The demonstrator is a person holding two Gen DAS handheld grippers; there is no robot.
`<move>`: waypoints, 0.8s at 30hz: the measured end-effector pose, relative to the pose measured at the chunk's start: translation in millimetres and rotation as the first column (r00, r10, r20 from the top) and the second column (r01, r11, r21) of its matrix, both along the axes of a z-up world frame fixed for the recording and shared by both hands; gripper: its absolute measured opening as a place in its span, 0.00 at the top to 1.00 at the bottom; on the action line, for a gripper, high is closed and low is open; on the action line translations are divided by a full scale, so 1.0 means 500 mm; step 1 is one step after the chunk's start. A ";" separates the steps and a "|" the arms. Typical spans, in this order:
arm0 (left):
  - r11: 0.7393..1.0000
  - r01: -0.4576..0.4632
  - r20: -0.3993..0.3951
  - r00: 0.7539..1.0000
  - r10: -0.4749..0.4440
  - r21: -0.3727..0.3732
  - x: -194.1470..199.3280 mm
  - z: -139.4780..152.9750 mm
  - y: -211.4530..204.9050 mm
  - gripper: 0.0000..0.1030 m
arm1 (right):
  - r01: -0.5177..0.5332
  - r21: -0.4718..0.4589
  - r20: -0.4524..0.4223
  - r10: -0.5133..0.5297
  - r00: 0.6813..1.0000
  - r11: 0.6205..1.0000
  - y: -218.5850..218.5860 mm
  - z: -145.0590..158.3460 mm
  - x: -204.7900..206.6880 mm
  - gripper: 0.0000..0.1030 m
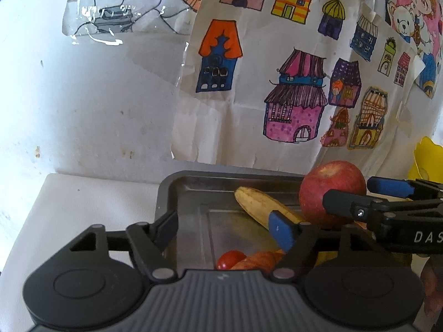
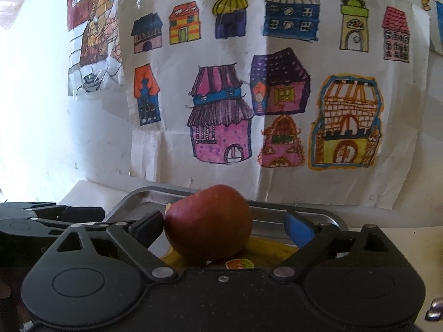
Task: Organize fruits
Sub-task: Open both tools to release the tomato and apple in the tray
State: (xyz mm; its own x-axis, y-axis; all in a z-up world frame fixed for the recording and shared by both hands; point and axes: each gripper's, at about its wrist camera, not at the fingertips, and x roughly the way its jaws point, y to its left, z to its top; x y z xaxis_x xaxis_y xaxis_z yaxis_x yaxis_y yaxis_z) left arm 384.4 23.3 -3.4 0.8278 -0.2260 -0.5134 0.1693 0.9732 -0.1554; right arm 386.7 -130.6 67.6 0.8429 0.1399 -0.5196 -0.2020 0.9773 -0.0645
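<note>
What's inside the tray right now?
In the tray: a banana, a cherry tomato and something orange beside it. The apple sits between the right gripper's fingers over the tray. The left gripper's body hides the near end.

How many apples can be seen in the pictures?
1. The red apple sits between the open jaws of the right gripper, above the metal tray, beside the banana. More could be hidden behind the grippers.
</note>
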 end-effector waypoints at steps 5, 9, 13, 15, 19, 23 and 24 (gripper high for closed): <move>1.000 -0.004 0.014 1.000 0.005 -0.002 -0.007 0.005 0.002 0.15 | 0.024 0.021 0.015 -0.024 1.000 1.000 -0.009 0.007 -0.010 0.04; 1.000 -0.013 0.032 0.999 0.013 -0.005 -0.020 0.015 0.001 0.08 | 0.036 0.034 0.032 -0.037 0.999 0.999 -0.014 0.016 -0.024 0.01; 1.000 -0.015 0.050 0.999 0.015 0.006 -0.035 0.028 0.000 0.04 | 0.039 0.042 0.046 -0.041 0.998 0.998 -0.018 0.030 -0.037 0.01; 1.000 -0.017 0.058 0.998 0.016 0.008 -0.043 0.035 0.002 0.03 | 0.040 0.049 0.054 -0.043 0.998 0.998 -0.022 0.039 -0.045 0.01; 1.000 -0.028 0.074 0.997 0.027 0.008 -0.060 0.050 0.007 0.00 | 0.041 0.059 0.074 -0.045 0.996 0.997 -0.025 0.059 -0.065 0.01; 0.999 -0.040 0.084 0.996 0.039 0.007 -0.077 0.064 0.012 0.00 | 0.042 0.067 0.096 -0.048 0.994 0.997 -0.027 0.081 -0.089 0.01; 0.999 -0.045 0.088 0.995 0.044 0.004 -0.083 0.068 0.014 0.00 | 0.040 0.070 0.103 -0.048 0.994 0.997 -0.028 0.086 -0.096 0.01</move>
